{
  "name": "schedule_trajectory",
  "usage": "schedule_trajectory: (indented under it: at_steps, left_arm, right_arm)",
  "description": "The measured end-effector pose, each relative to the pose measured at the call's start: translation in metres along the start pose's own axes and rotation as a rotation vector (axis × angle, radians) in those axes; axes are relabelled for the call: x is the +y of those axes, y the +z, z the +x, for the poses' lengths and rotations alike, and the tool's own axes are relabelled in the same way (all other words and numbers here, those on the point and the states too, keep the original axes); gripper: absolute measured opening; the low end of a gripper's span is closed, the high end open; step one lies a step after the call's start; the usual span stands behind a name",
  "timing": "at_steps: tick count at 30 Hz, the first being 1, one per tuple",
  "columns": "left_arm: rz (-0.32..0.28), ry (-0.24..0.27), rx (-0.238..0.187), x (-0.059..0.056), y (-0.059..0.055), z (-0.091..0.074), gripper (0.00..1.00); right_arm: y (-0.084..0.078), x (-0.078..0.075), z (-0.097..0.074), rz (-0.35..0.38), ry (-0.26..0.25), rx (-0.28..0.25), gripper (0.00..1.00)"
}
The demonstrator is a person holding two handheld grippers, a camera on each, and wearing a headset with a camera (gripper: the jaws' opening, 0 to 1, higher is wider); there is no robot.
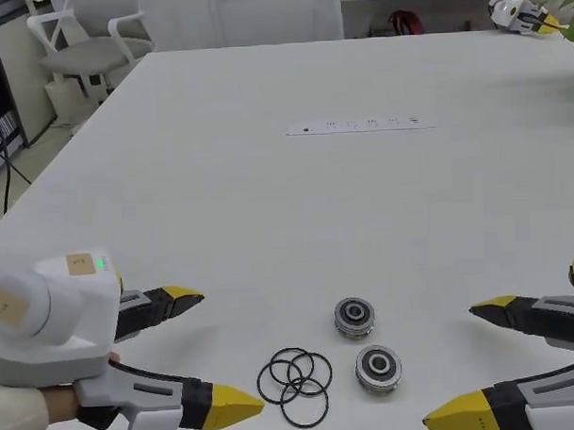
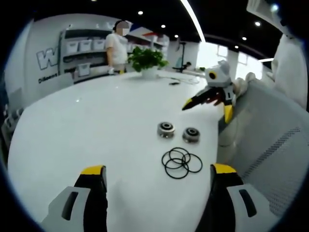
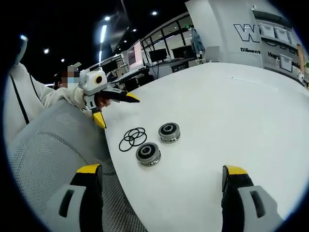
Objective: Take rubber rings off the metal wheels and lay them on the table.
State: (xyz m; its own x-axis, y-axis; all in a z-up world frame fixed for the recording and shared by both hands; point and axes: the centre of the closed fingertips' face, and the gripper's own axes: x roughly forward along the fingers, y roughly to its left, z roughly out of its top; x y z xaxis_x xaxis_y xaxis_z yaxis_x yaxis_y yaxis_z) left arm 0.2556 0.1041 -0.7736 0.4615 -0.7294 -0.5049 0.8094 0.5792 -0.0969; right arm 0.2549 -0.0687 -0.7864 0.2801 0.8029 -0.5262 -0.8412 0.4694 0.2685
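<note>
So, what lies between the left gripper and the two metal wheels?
A loose pile of black rubber rings lies flat on the white table there, as the head view shows.

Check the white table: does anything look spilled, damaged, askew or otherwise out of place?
Nothing stands out. The two round metal wheels lie flat side by side, the thin black rubber rings lie in an overlapping cluster beside them, and the left gripper and right gripper are open, clear of both.

White office chair (image 1: 81,54), leafy potted plant (image 2: 147,58), printed paper strip (image 1: 359,126)
</note>
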Motion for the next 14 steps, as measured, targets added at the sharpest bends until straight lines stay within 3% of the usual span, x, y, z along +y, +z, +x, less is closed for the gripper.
schedule_trajectory:
  at_steps: [14]
  left_arm:
    - [0.002, 0.005, 0.005, -0.0001, -0.0005, -0.0007, 0.89]
  right_arm:
    - [-0.0035, 0.0015, 0.0004, 0.021, 0.007, 0.006, 1.00]
